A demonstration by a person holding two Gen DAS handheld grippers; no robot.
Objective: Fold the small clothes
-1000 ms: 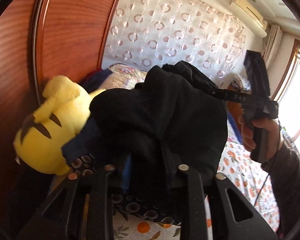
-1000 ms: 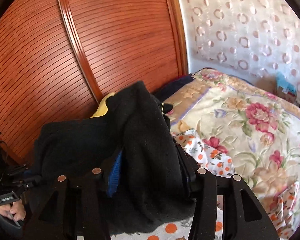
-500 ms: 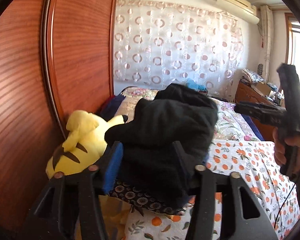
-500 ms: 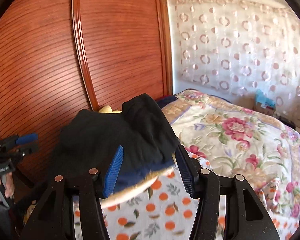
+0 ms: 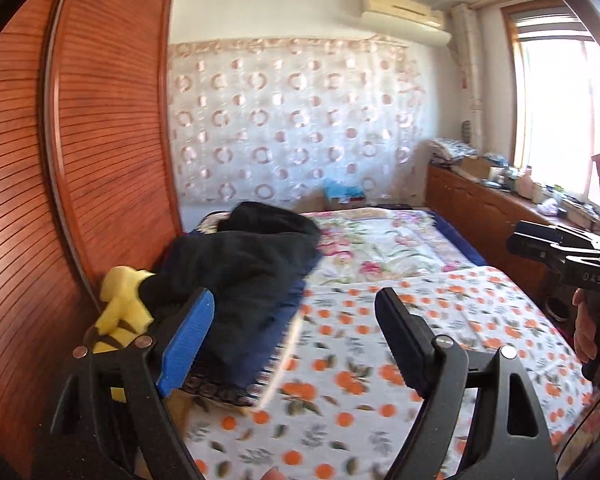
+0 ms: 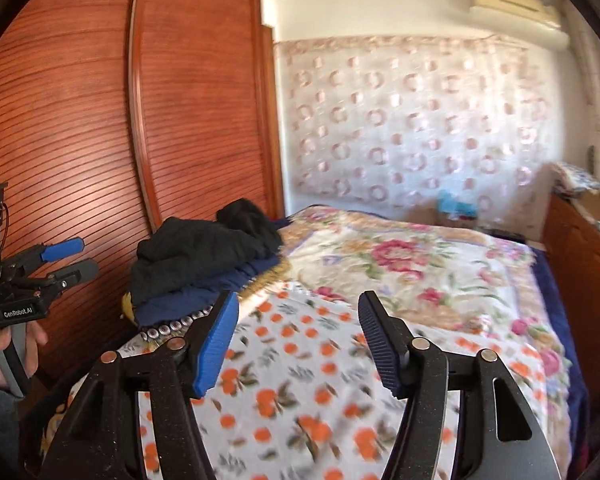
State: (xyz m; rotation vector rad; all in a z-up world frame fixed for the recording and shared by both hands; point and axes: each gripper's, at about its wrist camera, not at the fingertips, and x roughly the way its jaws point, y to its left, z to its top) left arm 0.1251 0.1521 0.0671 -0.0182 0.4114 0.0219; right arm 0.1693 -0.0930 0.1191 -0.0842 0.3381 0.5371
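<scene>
Bright daylight from the blown-out window (image 5: 556, 120), motion-blurred bedspread (image 6: 300, 380), fisheye-curved edges

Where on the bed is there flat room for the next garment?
Free: the orange-print sheet ahead of both grippers, and the floral quilt beyond it. Crowded: the wardrobe side, where the dark clothes pile sits beside the yellow plush.

Black clothes (image 5: 256, 256) top a navy pile (image 6: 204, 292) beside a yellow plush (image 5: 120, 304) on an orange-dotted white sheet (image 5: 380, 360).
</scene>
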